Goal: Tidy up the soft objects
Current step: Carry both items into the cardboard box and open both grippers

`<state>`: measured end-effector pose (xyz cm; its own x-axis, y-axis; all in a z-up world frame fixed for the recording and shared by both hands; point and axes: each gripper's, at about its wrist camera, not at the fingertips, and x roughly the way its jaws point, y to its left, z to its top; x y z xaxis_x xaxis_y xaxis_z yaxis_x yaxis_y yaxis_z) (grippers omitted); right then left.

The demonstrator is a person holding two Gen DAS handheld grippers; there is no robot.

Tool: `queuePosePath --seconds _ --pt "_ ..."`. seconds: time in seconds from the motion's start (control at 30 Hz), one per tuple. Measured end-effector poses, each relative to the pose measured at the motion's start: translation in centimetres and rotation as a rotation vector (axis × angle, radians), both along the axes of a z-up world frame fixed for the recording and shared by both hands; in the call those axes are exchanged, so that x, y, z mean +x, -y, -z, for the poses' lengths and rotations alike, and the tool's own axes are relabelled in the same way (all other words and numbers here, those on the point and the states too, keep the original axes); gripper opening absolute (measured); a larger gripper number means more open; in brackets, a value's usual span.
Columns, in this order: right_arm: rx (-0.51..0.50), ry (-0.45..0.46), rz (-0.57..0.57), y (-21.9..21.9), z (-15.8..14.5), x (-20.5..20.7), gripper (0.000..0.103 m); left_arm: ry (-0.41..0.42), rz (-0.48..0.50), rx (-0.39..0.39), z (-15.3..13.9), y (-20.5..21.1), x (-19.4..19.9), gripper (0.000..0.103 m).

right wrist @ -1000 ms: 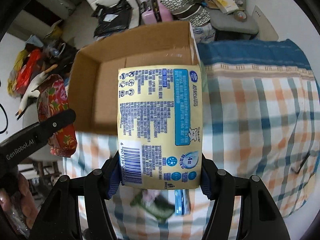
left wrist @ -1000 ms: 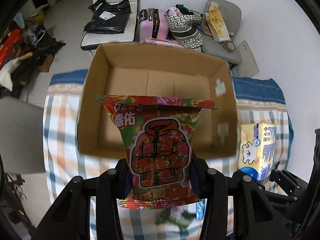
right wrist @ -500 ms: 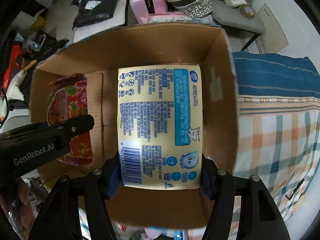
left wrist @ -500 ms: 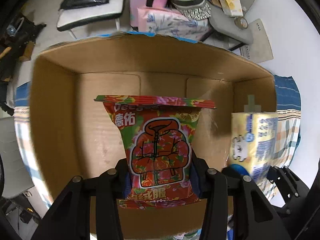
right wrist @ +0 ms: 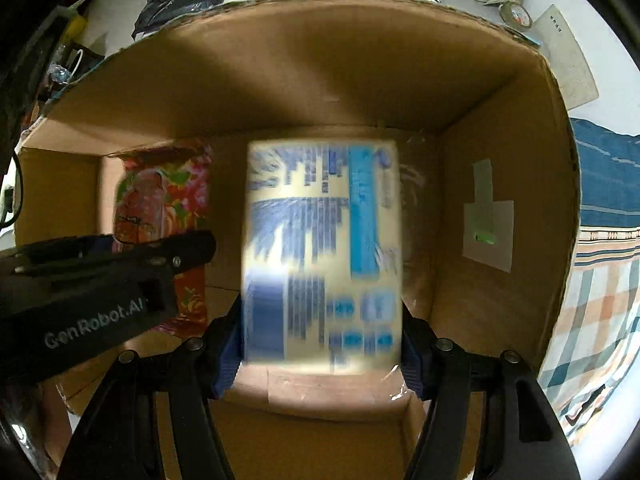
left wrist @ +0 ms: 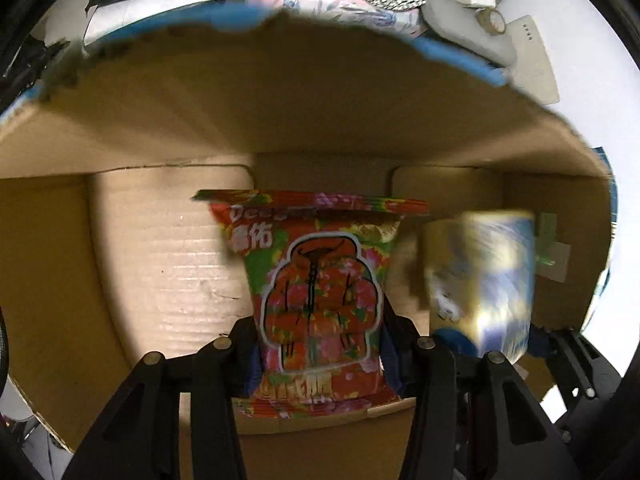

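Left wrist view: my left gripper (left wrist: pixel 320 360) is down inside the cardboard box (left wrist: pixel 160 272), fingers clamped on the lower part of a red floral packet (left wrist: pixel 316 292). Packet stands upright, top seal toward 12 o'clock, over the box floor. At 3 o'clock from it, just beside, a yellow-and-blue pack (left wrist: pixel 480 280), blurred, with my right gripper's black frame under it at 4 o'clock. I can't tell if the two packs touch.

Right wrist view: my right gripper (right wrist: pixel 320 356) is also inside the box (right wrist: pixel 500 280), fingers (right wrist: pixel 226 360) pinched on both sides of the yellow-and-blue pack (right wrist: pixel 324 252), printed back facing the camera, heavily smeared. Red floral packet (right wrist: pixel 168 208) sits at 9 o'clock, partly behind the left gripper's black body (right wrist: pixel 100 292). A pale taped label (right wrist: pixel 488 224) is on the box wall at 3 o'clock. Checked cloth (right wrist: pixel 592 320) shows outside the box at 3 to 4 o'clock. Clutter beyond the far wall at 12 o'clock, too small to sort.
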<state>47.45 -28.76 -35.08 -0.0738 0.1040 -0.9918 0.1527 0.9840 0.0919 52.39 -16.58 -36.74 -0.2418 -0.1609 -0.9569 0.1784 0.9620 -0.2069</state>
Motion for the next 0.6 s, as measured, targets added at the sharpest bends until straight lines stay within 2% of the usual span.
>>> queuePosePath --seconds 0.07,0.13,0.2,0.23,0.4,0.5,0.6 --pt "-0.012 0.004 -0.002 -0.4 -0.7 -0.7 0.069 0.004 0.008 0.012 -0.1 0.0 -0.1 0.047" --pt "-0.003 0.007 0.000 -0.7 -1.4 -1.4 0.072 0.011 0.005 0.010 -0.5 -0.1 -0.3 0.053" --pt "-0.015 0.008 -0.004 -1.2 -2.3 -2.3 0.074 0.027 0.002 0.017 -1.1 -0.3 -0.4 0.067" --pt "-0.018 0.009 -0.004 -1.3 -2.7 -2.6 0.075 0.042 0.000 0.017 -1.7 -0.6 -0.6 0.069" --pt "-0.040 0.008 -0.019 -2.2 -5.0 -5.4 0.087 0.098 -0.003 0.047 -3.8 -1.7 -2.1 0.092" --pt "-0.046 0.018 -0.016 -2.8 -6.8 -7.6 0.101 0.148 -0.007 0.094 -5.2 -2.8 -3.4 0.093" --pt "-0.051 0.037 -0.009 -3.4 -8.4 -9.9 0.103 0.178 -0.029 0.098 -6.2 -3.5 -4.6 0.101"
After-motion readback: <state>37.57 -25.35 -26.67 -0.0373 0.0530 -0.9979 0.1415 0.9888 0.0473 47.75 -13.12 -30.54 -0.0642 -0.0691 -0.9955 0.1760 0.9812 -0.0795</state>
